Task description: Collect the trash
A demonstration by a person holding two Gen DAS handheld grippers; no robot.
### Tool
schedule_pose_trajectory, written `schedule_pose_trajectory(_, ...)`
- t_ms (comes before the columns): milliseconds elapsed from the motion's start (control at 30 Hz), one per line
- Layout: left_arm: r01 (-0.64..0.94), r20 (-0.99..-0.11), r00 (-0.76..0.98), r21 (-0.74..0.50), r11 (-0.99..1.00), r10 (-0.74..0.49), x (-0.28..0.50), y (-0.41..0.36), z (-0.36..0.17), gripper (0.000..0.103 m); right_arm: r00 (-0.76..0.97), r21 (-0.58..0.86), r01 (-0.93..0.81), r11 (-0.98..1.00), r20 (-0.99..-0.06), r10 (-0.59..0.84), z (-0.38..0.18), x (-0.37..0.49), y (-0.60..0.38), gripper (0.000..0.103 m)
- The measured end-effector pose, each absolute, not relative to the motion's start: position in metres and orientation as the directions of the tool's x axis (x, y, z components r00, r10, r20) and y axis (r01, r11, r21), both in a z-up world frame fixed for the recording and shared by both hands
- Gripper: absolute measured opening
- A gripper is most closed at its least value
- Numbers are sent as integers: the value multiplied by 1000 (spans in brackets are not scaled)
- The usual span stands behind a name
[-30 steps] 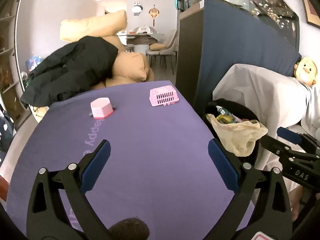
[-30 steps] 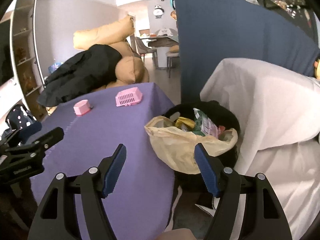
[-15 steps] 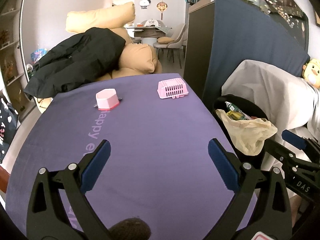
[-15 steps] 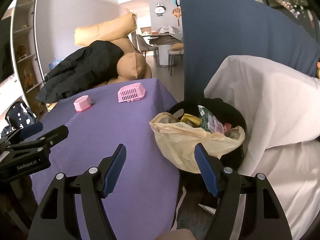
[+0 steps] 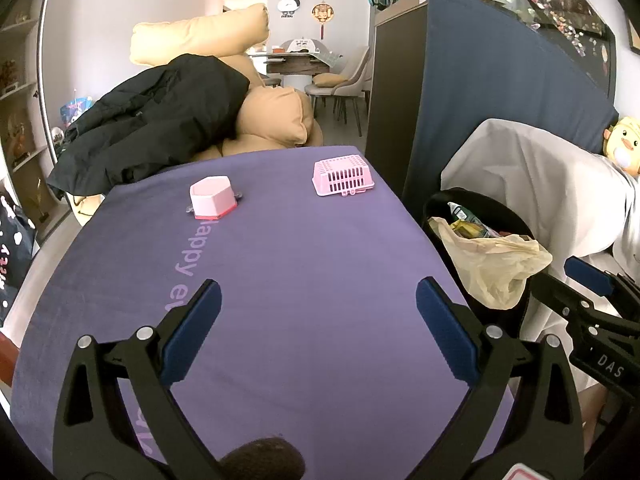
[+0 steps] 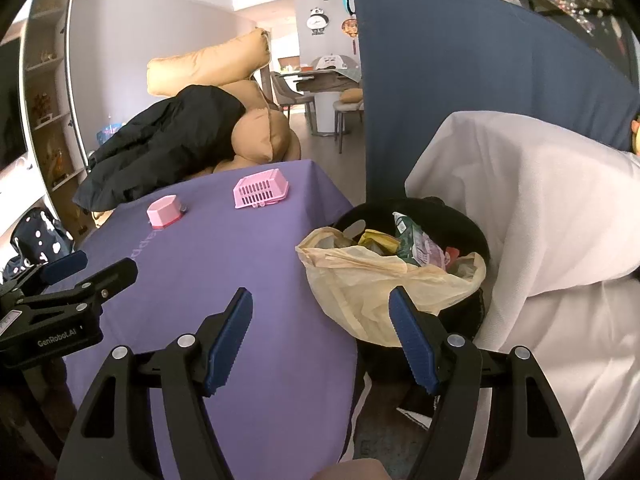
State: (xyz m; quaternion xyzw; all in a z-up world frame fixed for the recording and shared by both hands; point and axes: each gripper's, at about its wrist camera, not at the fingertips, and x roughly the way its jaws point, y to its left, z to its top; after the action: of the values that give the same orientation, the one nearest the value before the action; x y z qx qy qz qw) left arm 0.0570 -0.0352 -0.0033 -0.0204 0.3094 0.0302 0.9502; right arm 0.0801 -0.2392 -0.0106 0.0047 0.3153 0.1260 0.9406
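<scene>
A crinkled, cream plastic trash bag (image 6: pixel 372 276) lines a round black bin (image 6: pixel 472 236) at the centre right of the right wrist view, heaped with glossy wrappers (image 6: pixel 412 240) in green, yellow and red. The bin stands just beside the right edge of a table under a smooth purple cloth (image 5: pixel 288 280) printed with pale lettering. Toward the far end of the cloth sit a slatted pink plastic basket (image 5: pixel 343 176) and, left of it, a hexagonal pink container (image 5: pixel 211 197). The left gripper (image 5: pixel 318 300) hangs released over bare cloth; the right gripper (image 6: pixel 320 312) is spread too, empty, before the bag. A black jacket (image 5: pixel 152 128) drapes tan cushions (image 5: pixel 276 118) at upper left; a white sheet (image 6: pixel 540 208) and a navy panel (image 6: pixel 460 92) fill the right.
</scene>
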Motion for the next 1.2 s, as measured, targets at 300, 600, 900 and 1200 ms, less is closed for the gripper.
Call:
schedule_pose_trajectory(300,-69,-589,807,-21,997,44,57,-35,-3,93,769,88,-233,968,-593,239,-11,80,-240,67)
schedule_pose_trajectory(600,-70,-587,809,-21,997,44,57,-36,-2,93,768,87,-233,969,-594,238,-11,80,-241,67)
schedule_pose_trajectory(900,-70,-587,808,-20,997,45,56,-36,-2,93,769,86,-231,969,-594,236,-11,80,-241,67)
schedule_pose_trajectory(1200,-71,-586,809,-20,997,46,56,-37,-3,93,769,87,-230,969,-593,236,-11,80,-241,67)
